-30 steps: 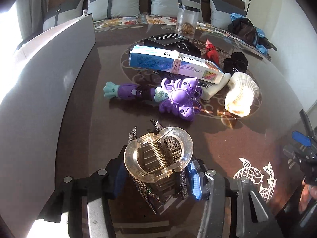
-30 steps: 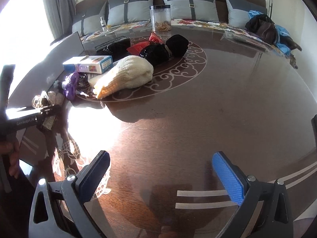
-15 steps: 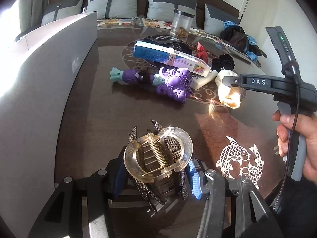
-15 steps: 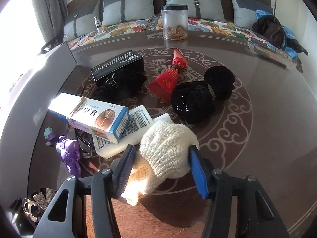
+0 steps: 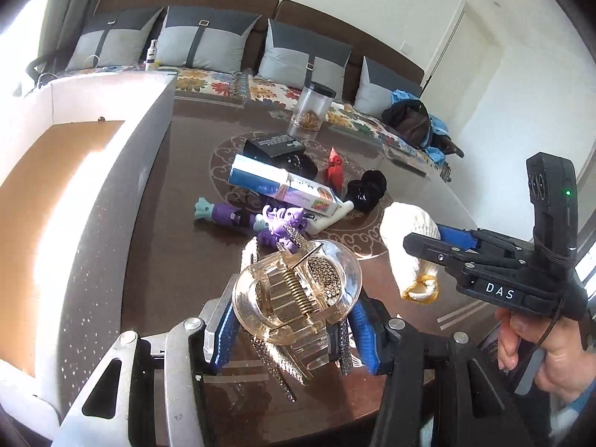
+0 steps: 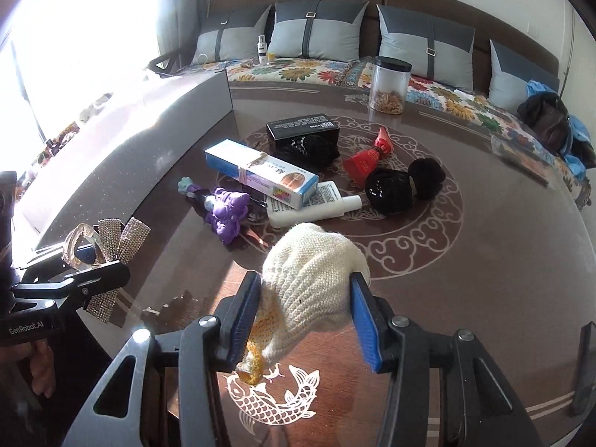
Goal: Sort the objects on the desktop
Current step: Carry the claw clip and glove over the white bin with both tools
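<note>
Both grippers loaded, both items off the table; judged mid-sort, carry phase.

Left gripper (image 5: 294, 329): blue pads clamped on the clear hair claw (image 5: 298, 294), rhinestone strips hanging below it. Held above the near table (image 5: 178, 260) edge, beside the grey-walled storage box (image 5: 111, 193) on the left, whose tan floor shows bare.

Right gripper (image 6: 305, 316): pads closed on the cream knit glove (image 6: 313, 279), orange cuff drooping over the fish inlay. Glove lifted clear of the table, near the front edge.

Next move, as a judgement: each load needs a destination. The box is the likely one; the claw is nearest its wall and must be raised over the rim before release. The glove has to cross the left gripper's path, so one at a time.

Middle of the table: purple toy (image 6: 227, 208), then blue-and-white carton (image 6: 260, 173) lying over a white tube (image 6: 316, 205). Behind: black hair scrunchies (image 6: 402, 186), red tube (image 6: 368, 156), black box (image 6: 301, 126).

Far: clear jar (image 6: 389, 85) near the table's back edge, sofa with grey cushions (image 6: 316, 29) beyond. Nothing from the pile stands between the grippers and the box.
</note>
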### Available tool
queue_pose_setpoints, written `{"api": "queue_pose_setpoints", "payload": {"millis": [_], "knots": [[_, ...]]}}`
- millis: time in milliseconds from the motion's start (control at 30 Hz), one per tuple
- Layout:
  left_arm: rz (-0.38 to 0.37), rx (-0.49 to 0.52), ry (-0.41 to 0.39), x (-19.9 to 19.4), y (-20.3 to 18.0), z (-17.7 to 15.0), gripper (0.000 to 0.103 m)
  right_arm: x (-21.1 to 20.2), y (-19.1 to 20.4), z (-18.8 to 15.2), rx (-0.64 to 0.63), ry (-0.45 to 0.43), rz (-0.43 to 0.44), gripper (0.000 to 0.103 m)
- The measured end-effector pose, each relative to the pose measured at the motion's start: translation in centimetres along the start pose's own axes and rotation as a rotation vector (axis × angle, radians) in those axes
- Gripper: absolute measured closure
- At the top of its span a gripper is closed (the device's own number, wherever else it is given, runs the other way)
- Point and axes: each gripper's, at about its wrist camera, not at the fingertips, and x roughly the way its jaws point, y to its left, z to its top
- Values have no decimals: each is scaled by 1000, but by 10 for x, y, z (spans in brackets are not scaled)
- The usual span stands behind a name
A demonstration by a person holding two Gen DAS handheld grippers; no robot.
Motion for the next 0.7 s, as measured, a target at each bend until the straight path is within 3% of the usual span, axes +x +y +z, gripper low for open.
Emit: {"api": "queue_pose_setpoints", "payload": {"millis": [133, 267, 467, 600, 700], "knots": [[43, -31, -100, -60, 32, 26, 50, -19, 52, 43, -42, -81, 110, 54], [193, -77, -144, -104, 96, 47, 51, -30, 127, 86, -98, -150, 257, 54], [383, -169, -60, -113, 193, 49, 51, -17, 250, 111, -246, -158, 395, 54], [420, -196, 17, -97, 223, 39, 51, 19, 302, 102, -343, -79, 379, 54], [460, -194, 89, -82, 232, 32, 47, 48, 314, 92, -366, -1, 365, 48]]}}
